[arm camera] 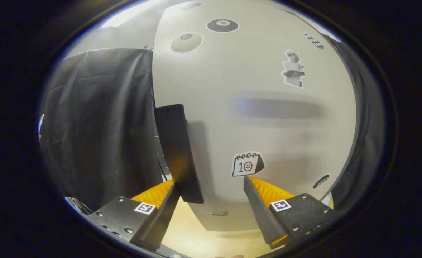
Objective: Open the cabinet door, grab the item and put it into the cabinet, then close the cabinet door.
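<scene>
Straddling door handle [178, 154], gripper [211, 184] fingers apart, prob. not touching it.

So the only surface carrying anything here is a pale, yellowish tabletop [200, 242]. A small bare patch of it shows near the camera, between the two fingers of the gripper [210, 181], which are spread apart and not clamped on anything. It looks smooth and glossy, with a soft shadow on it right under the cabinet. The white cabinet [232, 118] is the one thing sitting on it, and it rises just beyond the fingers. Its front panel ends a little above the tabletop, and I can't tell exactly where the base touches down. Off to the left there's something dark and blurry low down, too fuzzy to call.
</scene>
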`<state>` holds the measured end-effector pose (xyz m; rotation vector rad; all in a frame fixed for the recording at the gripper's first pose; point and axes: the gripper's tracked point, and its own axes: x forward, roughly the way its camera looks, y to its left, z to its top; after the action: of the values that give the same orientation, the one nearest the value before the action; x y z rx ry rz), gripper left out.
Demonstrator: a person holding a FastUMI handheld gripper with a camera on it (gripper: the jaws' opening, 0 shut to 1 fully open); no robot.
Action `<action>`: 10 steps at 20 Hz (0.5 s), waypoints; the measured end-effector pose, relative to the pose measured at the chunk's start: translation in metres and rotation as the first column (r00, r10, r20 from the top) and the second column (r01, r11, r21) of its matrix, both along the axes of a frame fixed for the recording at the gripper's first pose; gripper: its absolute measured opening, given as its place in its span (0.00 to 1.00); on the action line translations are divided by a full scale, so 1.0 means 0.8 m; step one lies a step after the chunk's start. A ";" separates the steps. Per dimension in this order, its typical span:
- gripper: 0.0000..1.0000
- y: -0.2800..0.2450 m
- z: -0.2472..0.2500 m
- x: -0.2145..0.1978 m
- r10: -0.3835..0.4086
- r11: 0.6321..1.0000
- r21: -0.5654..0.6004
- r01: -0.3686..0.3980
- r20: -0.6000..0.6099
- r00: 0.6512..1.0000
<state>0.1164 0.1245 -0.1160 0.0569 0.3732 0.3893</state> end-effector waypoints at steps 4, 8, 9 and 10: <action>1.00 0.004 -0.002 0.004 -0.028 1.000 -0.012 0.028 0.014 1.000; 1.00 0.006 -0.004 0.011 -0.044 0.999 -0.027 0.044 0.023 0.999; 1.00 0.007 -0.004 0.011 -0.044 0.998 -0.035 0.045 0.024 0.999; 1.00 0.009 -0.003 0.010 -0.046 0.998 -0.041 0.047 0.028 0.999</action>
<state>0.1243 0.1314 -0.1185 0.0198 0.3527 0.3356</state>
